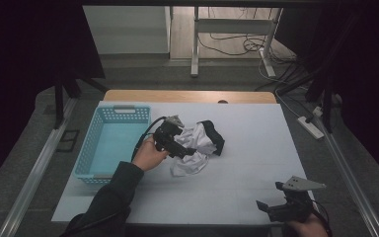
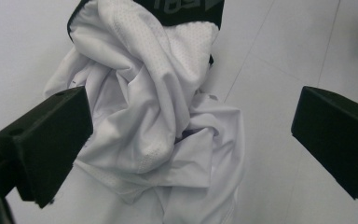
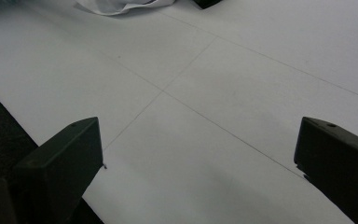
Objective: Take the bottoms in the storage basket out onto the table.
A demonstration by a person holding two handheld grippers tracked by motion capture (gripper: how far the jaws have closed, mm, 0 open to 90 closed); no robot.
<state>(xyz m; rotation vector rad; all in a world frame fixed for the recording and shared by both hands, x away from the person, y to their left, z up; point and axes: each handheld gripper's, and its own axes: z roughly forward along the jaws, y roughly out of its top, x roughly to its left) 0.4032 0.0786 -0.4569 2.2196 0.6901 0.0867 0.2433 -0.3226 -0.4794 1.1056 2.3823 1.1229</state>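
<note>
A crumpled white cloth (image 1: 196, 145) with a black band lay on the white table (image 1: 246, 173), just beside a blue basket (image 1: 109, 143). The left gripper (image 1: 185, 151) hung right over the cloth with its jaws wide apart, one on each side of the heap. The right gripper (image 1: 264, 205) sat near the front edge of the table, well away from the cloth, and its jaws were wide apart too with nothing between them.

Grey lettering is being shown on the black band of the white garment (image 2: 140, 93), cut off and not readable.
</note>
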